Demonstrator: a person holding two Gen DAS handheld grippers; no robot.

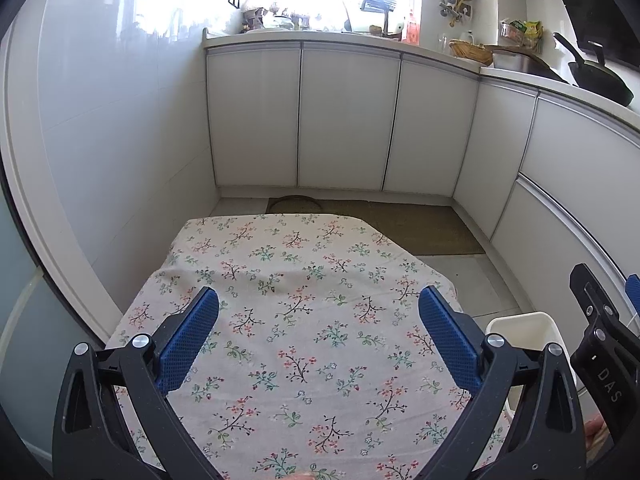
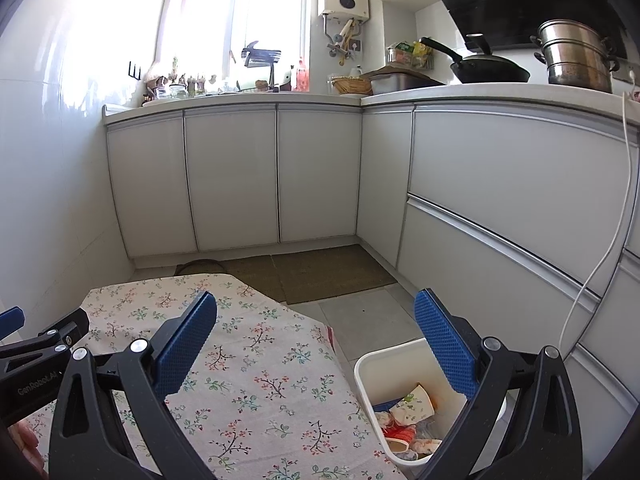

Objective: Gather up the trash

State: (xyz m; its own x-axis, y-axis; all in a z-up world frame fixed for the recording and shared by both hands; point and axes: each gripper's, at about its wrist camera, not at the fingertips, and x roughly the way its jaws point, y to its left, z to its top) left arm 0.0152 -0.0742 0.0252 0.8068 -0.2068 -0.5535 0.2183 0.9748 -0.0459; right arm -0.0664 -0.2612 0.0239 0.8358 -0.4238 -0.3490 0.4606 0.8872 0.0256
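A white trash bin (image 2: 366,364) stands on the floor at the table's right side, holding a crumpled paper cup (image 2: 414,402) and other wrappers. Its rim also shows in the left wrist view (image 1: 520,320). My left gripper (image 1: 318,330) is open and empty over the floral tablecloth (image 1: 304,280). My right gripper (image 2: 316,340) is open and empty, its right finger above the bin and its left finger above the cloth (image 2: 260,360). No loose trash shows on the cloth.
White kitchen cabinets (image 2: 232,180) wrap the far and right sides. Brown floor mats (image 2: 320,272) lie beyond the table. A wok (image 2: 488,70) and steel pot (image 2: 576,56) sit on the counter. A white cord (image 2: 600,264) hangs at right.
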